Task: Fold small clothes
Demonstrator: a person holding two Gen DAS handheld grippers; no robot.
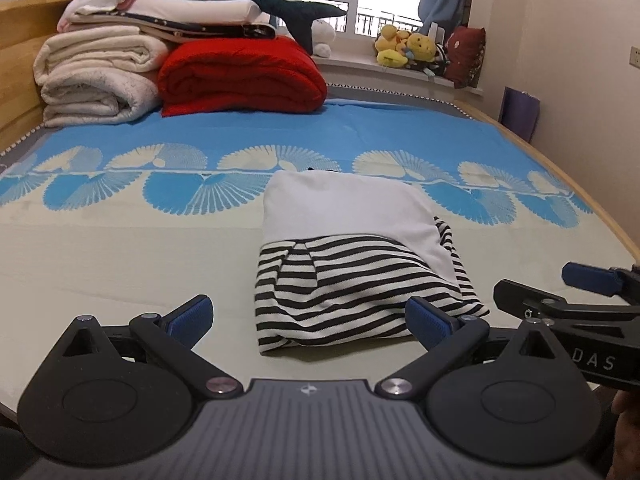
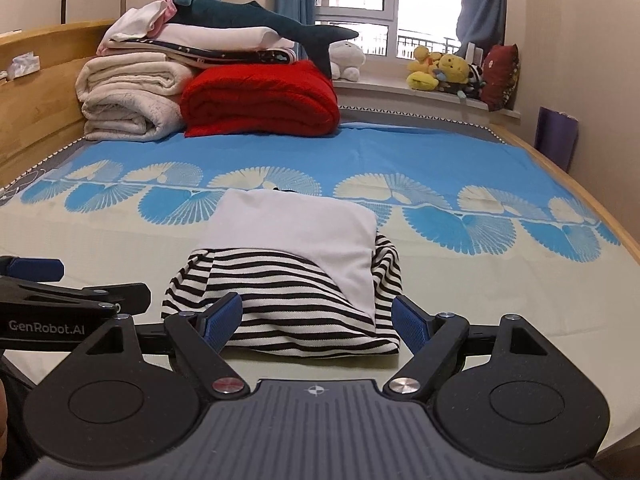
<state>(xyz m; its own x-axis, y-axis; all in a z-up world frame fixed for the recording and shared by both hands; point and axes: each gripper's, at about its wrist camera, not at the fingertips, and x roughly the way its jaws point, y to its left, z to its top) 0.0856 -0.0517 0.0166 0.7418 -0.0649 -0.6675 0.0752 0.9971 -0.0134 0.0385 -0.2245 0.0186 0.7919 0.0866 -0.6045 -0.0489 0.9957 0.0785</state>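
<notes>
Striped garment (image 1: 352,280) sits folded into a compact bundle near the bed's (image 1: 120,248) front edge, probably done. Left gripper (image 1: 308,318) and right gripper (image 2: 318,318) both spread apart, holding nothing.

my right gripper (image 1: 588,280) is cut off by the left-wrist picture's right edge, so only one blue pad shows there. my left gripper (image 2: 36,270) is cut the same way at the right-wrist picture's left edge. the folded striped garment (image 2: 288,300) hides its own underside, and a small dark bit (image 1: 311,169) behind its far edge is too small to tell. the plush toys (image 1: 406,50) on the sill blur together.
</notes>
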